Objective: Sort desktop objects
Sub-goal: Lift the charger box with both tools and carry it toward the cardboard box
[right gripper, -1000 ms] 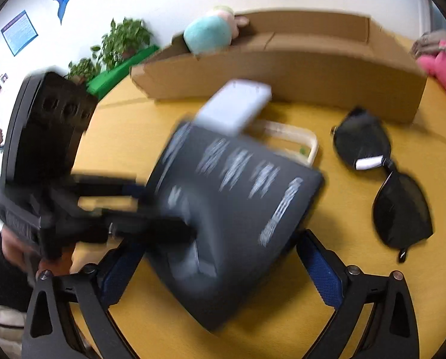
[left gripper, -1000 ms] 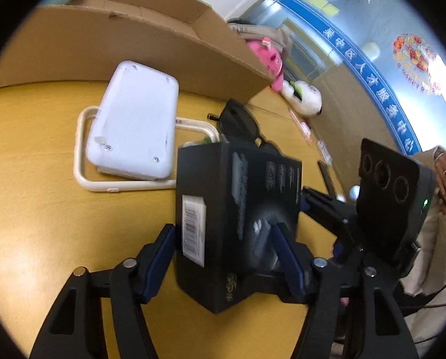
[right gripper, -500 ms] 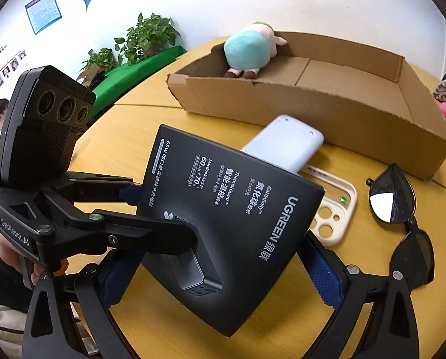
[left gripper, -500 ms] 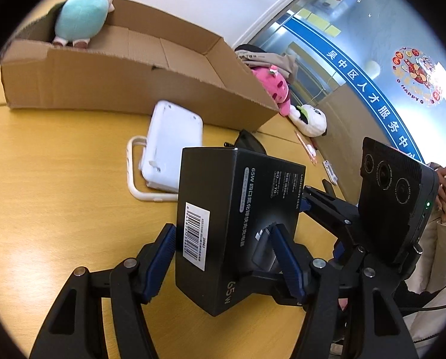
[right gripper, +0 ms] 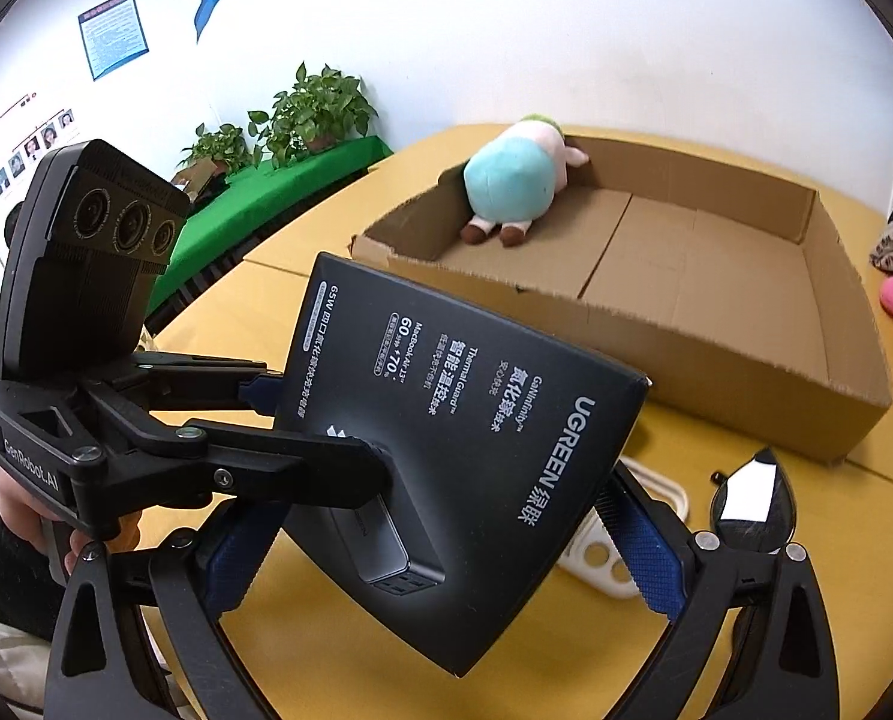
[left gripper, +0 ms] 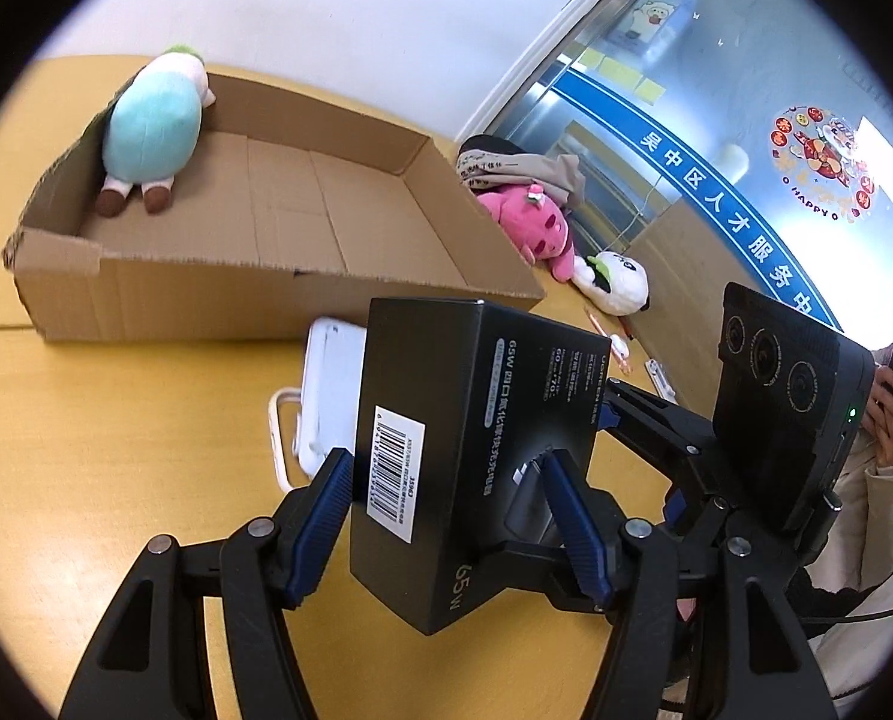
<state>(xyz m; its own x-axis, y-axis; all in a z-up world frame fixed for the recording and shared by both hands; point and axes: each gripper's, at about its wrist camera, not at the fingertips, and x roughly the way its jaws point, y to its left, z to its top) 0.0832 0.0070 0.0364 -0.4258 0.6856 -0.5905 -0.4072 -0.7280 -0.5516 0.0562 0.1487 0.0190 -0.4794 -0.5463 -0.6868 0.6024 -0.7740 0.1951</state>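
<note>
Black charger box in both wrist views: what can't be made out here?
- Left wrist view: black charger box hides most of the white device and the phone case under it.
- Right wrist view: the box and a blue pad cover most of the case; sunglasses partly behind the right gripper finger.
- Box underside: unseen in either view.
- Barcode digits: too small.

The charger box [left gripper: 476, 456] hangs above the tabletop [left gripper: 116, 420], clamped from both sides by the left hand-held gripper [left gripper: 446, 516] and the right hand-held gripper [right gripper: 422, 546]. Behind it stands the carton [left gripper: 278, 300], with a plush toy [left gripper: 149, 126] in its far left corner. Between box and carton, a power bank [left gripper: 332, 396] lies on a phone case [left gripper: 278, 444]. Sunglasses [right gripper: 752, 498] lie right of the case, near the carton's front wall.
</note>
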